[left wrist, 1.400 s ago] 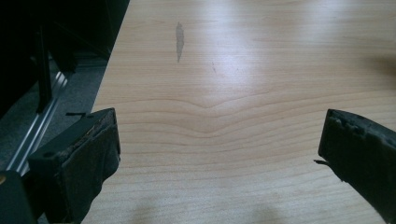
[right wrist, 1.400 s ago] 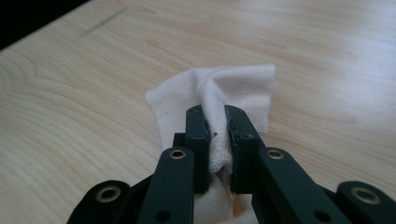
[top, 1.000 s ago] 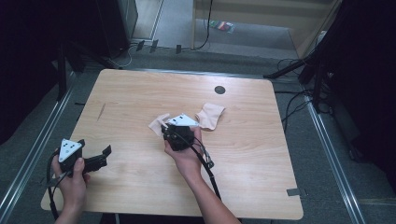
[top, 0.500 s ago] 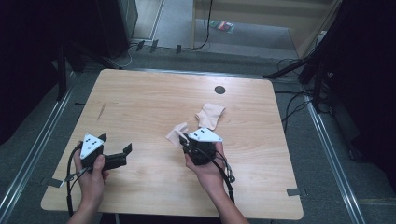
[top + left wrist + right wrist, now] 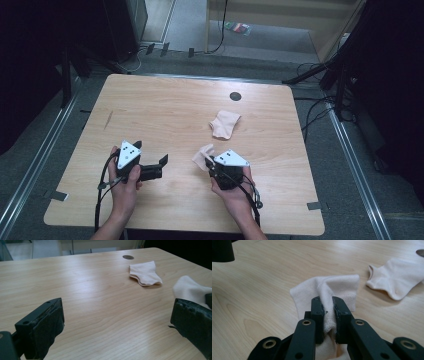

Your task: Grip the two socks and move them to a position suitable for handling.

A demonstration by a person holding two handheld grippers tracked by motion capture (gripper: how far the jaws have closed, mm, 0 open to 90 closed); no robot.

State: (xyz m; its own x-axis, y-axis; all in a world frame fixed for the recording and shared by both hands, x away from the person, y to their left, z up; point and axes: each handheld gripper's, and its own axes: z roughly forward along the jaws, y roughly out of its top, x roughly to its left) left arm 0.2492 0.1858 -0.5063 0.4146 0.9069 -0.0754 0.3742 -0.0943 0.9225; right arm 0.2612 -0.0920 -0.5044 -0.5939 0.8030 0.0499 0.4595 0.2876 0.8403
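The right gripper (image 5: 328,312) was clamped on one beige sock (image 5: 329,290), the left gripper (image 5: 150,161) spread empty nearby, probably to grab it next.

looking along my left gripper (image 5: 117,332), i see its two black jaws standing wide apart with bare wooden table (image 5: 95,297) between them. a pale sock (image 5: 145,273) lies flat toward the far edge, near a dark round hole (image 5: 128,257). a second sock (image 5: 190,291) shows bunched at right, just behind the right-hand jaw, its lower part hidden.
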